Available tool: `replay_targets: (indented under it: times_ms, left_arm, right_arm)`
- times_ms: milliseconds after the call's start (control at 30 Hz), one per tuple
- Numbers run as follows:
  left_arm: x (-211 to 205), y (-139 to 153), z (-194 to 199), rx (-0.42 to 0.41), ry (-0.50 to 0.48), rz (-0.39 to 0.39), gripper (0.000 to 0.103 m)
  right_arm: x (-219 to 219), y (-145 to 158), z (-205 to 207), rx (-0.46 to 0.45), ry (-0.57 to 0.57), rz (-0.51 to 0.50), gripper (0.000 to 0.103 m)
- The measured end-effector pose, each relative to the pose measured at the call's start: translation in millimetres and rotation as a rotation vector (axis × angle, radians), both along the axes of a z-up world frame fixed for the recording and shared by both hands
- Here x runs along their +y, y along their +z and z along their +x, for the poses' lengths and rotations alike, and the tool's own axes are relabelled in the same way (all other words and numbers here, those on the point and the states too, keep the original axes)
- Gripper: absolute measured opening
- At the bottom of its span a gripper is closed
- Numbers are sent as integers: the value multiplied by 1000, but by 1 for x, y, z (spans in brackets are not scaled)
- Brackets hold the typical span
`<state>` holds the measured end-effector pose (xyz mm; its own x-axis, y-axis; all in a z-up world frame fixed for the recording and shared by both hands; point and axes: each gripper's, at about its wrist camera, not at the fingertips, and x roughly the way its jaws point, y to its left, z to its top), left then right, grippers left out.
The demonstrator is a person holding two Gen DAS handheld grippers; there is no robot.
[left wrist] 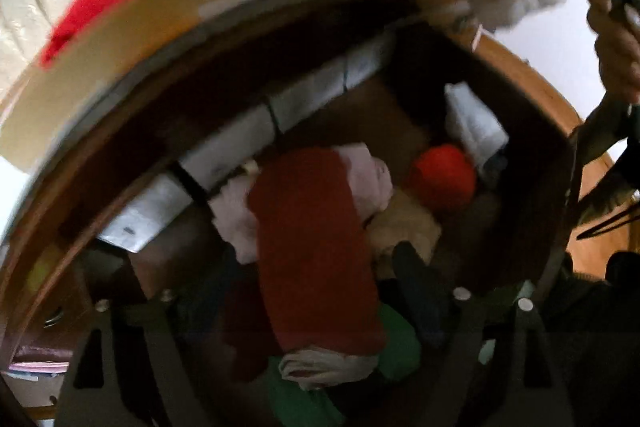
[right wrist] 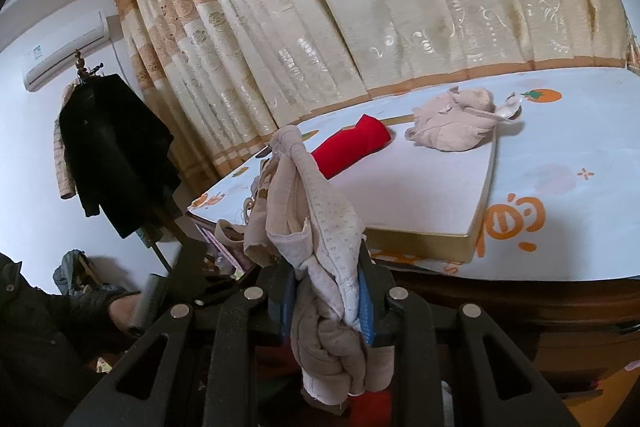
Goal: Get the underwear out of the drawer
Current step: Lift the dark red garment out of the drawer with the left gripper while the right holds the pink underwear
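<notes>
In the left wrist view I look down into the open wooden drawer (left wrist: 532,131), which is full of folded clothes. My left gripper (left wrist: 304,291) is open, hanging over a dark red folded garment (left wrist: 316,247) that lies between its spread fingers. A pink piece (left wrist: 368,175), an orange-red bundle (left wrist: 442,177) and a green piece (left wrist: 400,347) lie around it. My right gripper (right wrist: 326,303) is shut on beige and white dotted underwear (right wrist: 316,219), held up in front of the bed. That underwear also shows at the top right of the left wrist view.
A bed (right wrist: 560,187) behind the drawer carries a flat white box (right wrist: 420,195), a red garment (right wrist: 352,145) and a beige pile (right wrist: 452,127). White folded packs (left wrist: 228,147) line the drawer's back. A black coat (right wrist: 112,155) hangs at the left. A dark sleeve (right wrist: 40,327) is at the lower left.
</notes>
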<state>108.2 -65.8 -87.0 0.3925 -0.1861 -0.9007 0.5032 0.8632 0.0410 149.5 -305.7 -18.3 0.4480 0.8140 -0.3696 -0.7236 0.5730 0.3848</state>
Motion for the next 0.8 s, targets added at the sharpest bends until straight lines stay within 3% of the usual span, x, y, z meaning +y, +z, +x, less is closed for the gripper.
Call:
replay_targets:
  times_ms: [67,100,133,300,600,800]
  left_arm:
    - [0,-8,0,34,-12,-4,71]
    - [0,-13,-1,60,-21,-1,39]
    - [0,-16,-1,75,-22,1,23]
    - [8,-1,-15,-5,-20,-24,15]
    - [43,82,-50,-286,61,-190,15]
    - [58,127,-56,-479,123,-224,14]
  right_arm:
    - [2,-3,0,6,3,4,28]
    - [2,-3,-1,7,4,5,28]
    - [3,-4,-1,9,5,5,28]
    - [5,-4,-3,9,-1,4,28]
    - [5,3,-3,-8,-39,-3,28]
    - [5,21,5,-59,-111,-50,28]
